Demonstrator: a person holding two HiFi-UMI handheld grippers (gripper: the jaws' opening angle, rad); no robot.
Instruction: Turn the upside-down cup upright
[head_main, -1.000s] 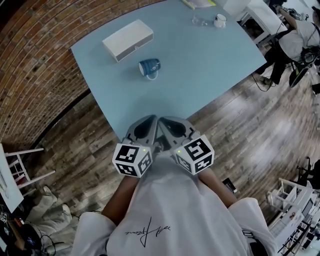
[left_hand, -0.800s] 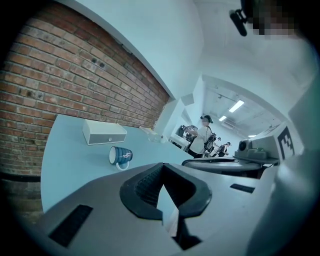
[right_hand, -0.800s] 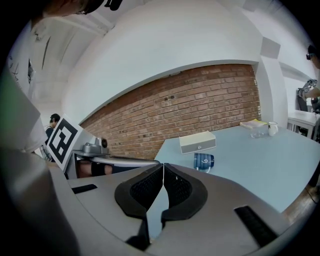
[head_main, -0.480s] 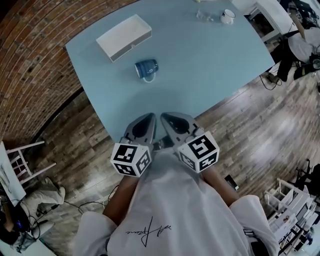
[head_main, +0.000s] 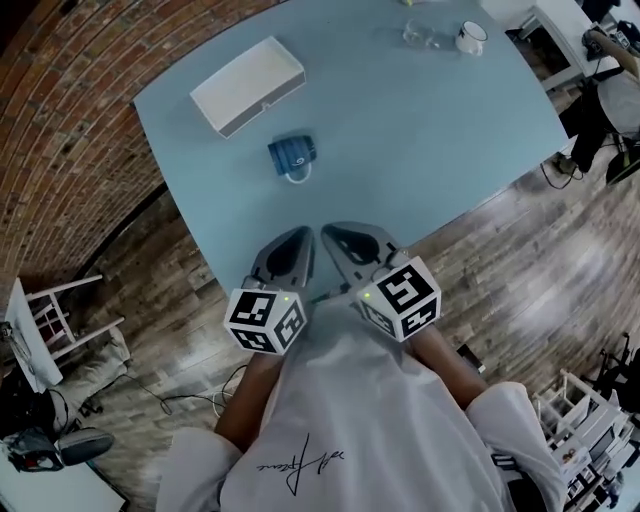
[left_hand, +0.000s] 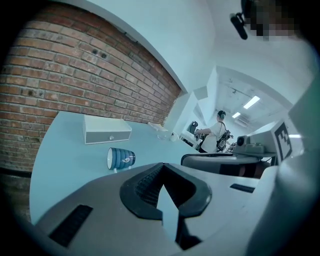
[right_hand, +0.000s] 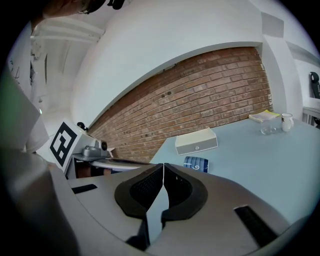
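Observation:
A blue striped cup (head_main: 292, 155) lies on its side on the light blue table (head_main: 430, 140), its handle toward the near edge. The left gripper view shows the cup (left_hand: 120, 158) with its mouth facing left, and in the right gripper view the cup (right_hand: 196, 163) peeks over the jaws. My left gripper (head_main: 300, 237) and right gripper (head_main: 332, 233) hover side by side over the table's near edge, well short of the cup. Both are shut on nothing, as the left gripper (left_hand: 161, 165) and right gripper (right_hand: 163, 165) show.
A white box (head_main: 247, 85) with a small knob sits beyond the cup, at the far left. A white mug (head_main: 470, 38) and a clear glass (head_main: 418, 35) stand at the far right corner. A white chair (head_main: 50, 320) stands on the wooden floor at left.
The head view has shifted a little. The grippers stay together at the near edge and the cup lies where it was.

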